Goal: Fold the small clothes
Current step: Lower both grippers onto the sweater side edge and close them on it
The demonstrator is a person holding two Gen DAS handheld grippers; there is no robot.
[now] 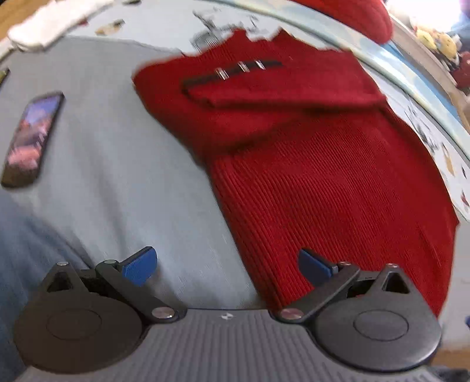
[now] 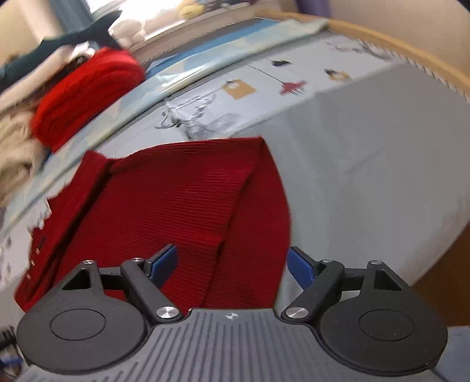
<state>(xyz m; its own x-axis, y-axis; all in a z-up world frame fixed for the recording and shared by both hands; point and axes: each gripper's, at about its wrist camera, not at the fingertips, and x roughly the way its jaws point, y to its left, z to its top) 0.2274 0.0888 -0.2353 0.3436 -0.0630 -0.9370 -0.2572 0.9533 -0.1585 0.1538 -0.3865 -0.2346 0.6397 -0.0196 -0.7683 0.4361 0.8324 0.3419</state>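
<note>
A dark red ribbed knit garment (image 1: 323,176) lies on the grey bedsheet (image 1: 117,147), with a sleeve folded across its top and a black strip with small silver clasps (image 1: 235,70). My left gripper (image 1: 227,266) is open and empty above the garment's near left edge. In the right wrist view the garment (image 2: 182,199) shows a side panel folded inward. My right gripper (image 2: 233,264) is open and empty over the garment's near right edge.
A phone (image 1: 30,138) lies on the sheet at the left. A bright red folded knit (image 2: 85,97) sits on a pile of clothes at the back. White cloth (image 1: 50,20) lies far left. A patterned blue sheet (image 2: 249,85) and the bed's wooden edge (image 2: 411,50) border the area.
</note>
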